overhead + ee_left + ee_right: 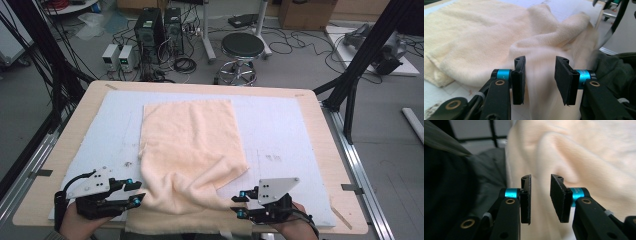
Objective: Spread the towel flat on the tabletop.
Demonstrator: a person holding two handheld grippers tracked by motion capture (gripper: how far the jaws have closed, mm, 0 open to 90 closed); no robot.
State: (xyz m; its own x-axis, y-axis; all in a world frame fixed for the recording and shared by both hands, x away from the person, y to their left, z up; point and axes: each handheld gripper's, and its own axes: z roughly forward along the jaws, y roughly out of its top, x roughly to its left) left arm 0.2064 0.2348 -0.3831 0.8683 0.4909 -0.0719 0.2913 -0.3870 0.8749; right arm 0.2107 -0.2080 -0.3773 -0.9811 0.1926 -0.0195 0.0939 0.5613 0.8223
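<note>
so one towel point(192, 150), cream coloured, lies on the pale blue mat point(280, 130) that covers the wooden surface point(325, 150). far part is flat and spread, near part is bunched up in folds and hangs over the near edge toward the person. two claws, one per hand. left claw point(134, 192) sits at the near left of the high view, tips just at the towel's left edge near the rumpled corner. right claw point(239, 205) at the near right, tips at the towel's right near edge.

left claw: in the left gripper view point(539, 80) the jaws stand partly apart, a moderate gap, towel cloth blurred right behind and between them; pads are not pressing on it, daylight on both sides. fingers point(519, 80) are black with blue collars. so loosely agape, nothing gripped.

right claw: in the right gripper view point(541, 198) the jaws also stand partly apart, a narrower gap, cream towel fills the background just past the tips; no cloth pinched between the pads. dark green sleeve point(454, 195) or clothing at the left of that view.

beyond the surface: one round black stool point(242, 47), two black computer towers point(160, 32), two small white power boxes point(119, 56), loose cables on the floor.
</note>
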